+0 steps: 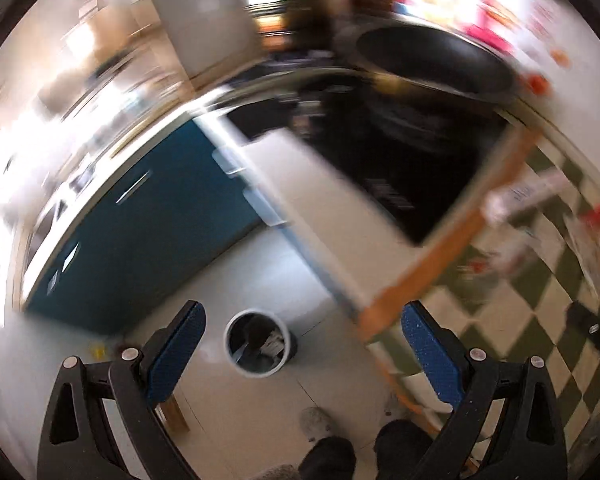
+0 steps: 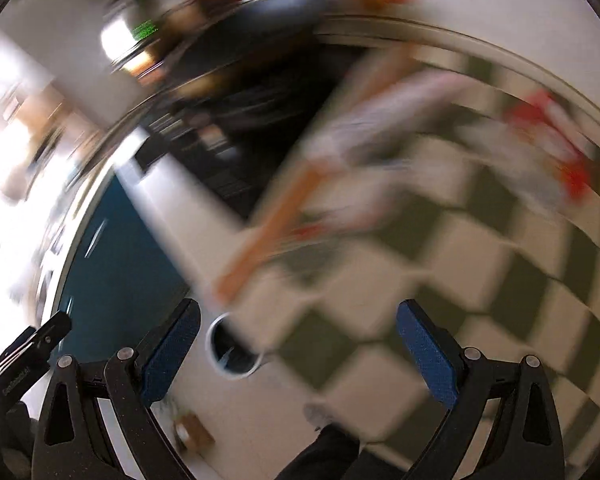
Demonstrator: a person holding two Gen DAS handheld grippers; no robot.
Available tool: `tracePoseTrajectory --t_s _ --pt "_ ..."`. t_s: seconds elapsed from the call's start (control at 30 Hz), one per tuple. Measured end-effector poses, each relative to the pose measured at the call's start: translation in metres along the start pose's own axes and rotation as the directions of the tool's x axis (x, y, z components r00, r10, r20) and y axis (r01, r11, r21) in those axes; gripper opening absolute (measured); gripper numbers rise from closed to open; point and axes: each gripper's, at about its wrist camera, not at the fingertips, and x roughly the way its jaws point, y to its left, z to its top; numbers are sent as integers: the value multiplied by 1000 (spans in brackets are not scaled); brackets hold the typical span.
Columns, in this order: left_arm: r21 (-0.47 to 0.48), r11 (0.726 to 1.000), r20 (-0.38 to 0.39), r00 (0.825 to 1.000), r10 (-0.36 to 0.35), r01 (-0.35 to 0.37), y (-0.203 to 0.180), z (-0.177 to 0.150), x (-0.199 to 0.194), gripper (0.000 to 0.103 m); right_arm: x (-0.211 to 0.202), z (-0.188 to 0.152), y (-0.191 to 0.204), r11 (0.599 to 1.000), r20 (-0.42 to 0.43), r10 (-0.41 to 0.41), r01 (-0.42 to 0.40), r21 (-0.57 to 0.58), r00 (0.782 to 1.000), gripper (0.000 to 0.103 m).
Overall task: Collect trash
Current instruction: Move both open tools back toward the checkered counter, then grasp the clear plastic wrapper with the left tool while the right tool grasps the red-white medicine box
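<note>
Hovering over bin (image 1: 258,343) | left claw (image 1: 304,354) wide open, empty | right claw (image 2: 298,354) likewise

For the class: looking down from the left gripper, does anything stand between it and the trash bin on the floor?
Nothing visible does. The left gripper is open and empty, and the trash bin shows between its fingers on bare floor. The table edge lies off to the right.

tabletop litter (image 2: 540,152) motion-blurred, bin (image 2: 233,350) partly hidden
</note>
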Motion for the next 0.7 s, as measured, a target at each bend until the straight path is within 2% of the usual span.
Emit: tracePoseTrajectory --t_s 0.1,0.13,0.17,0.23,0.3,0.33,0.4,0.43,0.47,0.57,0.7 --pt "159 987 1 1000 -20 19 -69 23 9 100 -11 18 -90 980 22 -73 67 186 997 100" --pt "238 971 -7 1000 -19 20 -98 29 18 100 -10 18 -105 972 26 -89 81 220 996 100" --pt "315 949 -17 1000 -11 16 -125 32 29 100 -15 23 -137 952 32 -119 105 288 992 100" --pt "417 909 -40 999 11 6 -161 36 48 100 -15 27 -174 920 36 -154 130 370 987 100" --pt "473 881 -58 997 47 -14 -189 42 68 100 -20 33 -221 864 47 -207 160 477 977 100" --pt "484 875 -55 996 66 -31 -198 43 73 100 -20 37 -240 837 52 -241 181 517 969 100" --pt "490 869 -31 994 102 -74 -214 49 83 100 -25 45 -284 755 58 -323 220 617 945 100" --pt "484 870 -21 993 119 -95 -219 52 85 100 -25 49 -300 722 65 -344 220 656 937 100" --pt "474 873 -8 991 137 -117 -223 55 87 100 -25 55 -322 671 67 -377 222 707 924 100" --pt "444 879 15 983 183 -171 -234 62 94 100 -15 71 -360 575 64 -423 213 790 904 100" --pt "411 897 -12 982 186 -165 -243 70 103 100 2 95 -391 495 39 -448 211 843 893 100"
